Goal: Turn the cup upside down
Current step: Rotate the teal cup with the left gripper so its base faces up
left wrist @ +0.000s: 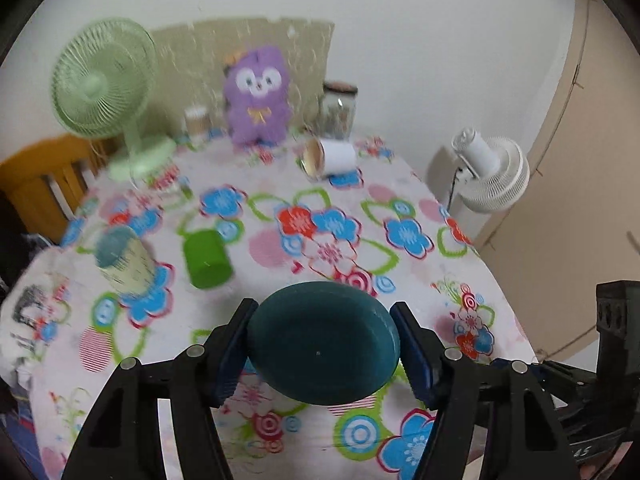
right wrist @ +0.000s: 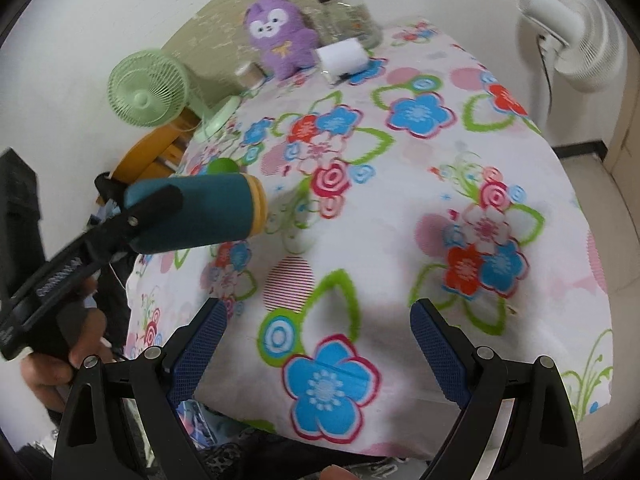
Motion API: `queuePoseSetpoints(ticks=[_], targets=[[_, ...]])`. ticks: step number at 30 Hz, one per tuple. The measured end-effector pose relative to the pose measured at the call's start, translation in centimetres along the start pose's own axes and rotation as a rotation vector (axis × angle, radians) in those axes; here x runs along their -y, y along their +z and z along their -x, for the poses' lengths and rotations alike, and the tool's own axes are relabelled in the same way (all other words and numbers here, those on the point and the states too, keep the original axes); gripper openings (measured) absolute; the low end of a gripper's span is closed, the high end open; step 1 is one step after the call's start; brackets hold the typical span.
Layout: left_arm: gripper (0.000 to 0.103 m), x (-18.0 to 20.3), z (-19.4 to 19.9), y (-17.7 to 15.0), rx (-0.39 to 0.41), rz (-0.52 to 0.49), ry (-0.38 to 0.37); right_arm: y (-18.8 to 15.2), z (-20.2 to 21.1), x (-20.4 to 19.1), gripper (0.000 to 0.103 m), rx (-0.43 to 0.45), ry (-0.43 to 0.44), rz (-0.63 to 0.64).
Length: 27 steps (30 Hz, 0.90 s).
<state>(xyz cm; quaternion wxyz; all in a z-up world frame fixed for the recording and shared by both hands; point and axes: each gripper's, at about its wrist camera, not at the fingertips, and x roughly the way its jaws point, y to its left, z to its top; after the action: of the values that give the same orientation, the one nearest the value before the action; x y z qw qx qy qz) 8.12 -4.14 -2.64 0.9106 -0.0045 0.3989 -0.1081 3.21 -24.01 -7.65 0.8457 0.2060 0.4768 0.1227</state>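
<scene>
A: So, where's the teal cup (left wrist: 323,344)?
B: Pinched in the left gripper (left wrist: 322,350), lifted over the flowered tablecloth (left wrist: 420,200), lying sideways.
A: The right gripper (right wrist: 318,350)?
B: Spread apart, holding nothing. Green cup (left wrist: 206,258) sits at ten o'clock.

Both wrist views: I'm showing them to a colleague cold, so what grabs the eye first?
The dark teal plastic cup clamped sideways in the left gripper, held above the bright flower-print tablecloth. At the table's far edge sit a purple plush toy and a pale green desk fan. The right gripper hangs open, holding nothing.
</scene>
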Motion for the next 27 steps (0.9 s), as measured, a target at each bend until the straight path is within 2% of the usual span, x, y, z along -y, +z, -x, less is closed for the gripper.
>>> queuePoseSetpoints(ticks=[4,9,19,20,27], targets=[[0.068,-0.6,1.9,-0.3,0.030,-0.017,0.028,0.3,-0.3,-2.5,0.094,0.036,-0.032,0.066],[0.068,-1.4,2.9,-1.4,0.018,-0.025,0.048,0.3,-0.9,-4.7,0.094,0.049,-0.057,0.129],[0.068,-2.2,0.4,-4.0,-0.031,-0.009,0.059,-0.8,-2.5,-5.7,0.094,0.036,-0.133,0.197],[0.073,-2.2,-0.2,-4.2,-0.038,-0.012,0.065,-0.9,-2.6,-5.7,0.094,0.036,-0.147,0.203],[0.081,-1.9,-1.6,-4.8,-0.063,-0.017,0.063,-1.2,-3.0,-5.7,0.094,0.032,-0.188,0.229]])
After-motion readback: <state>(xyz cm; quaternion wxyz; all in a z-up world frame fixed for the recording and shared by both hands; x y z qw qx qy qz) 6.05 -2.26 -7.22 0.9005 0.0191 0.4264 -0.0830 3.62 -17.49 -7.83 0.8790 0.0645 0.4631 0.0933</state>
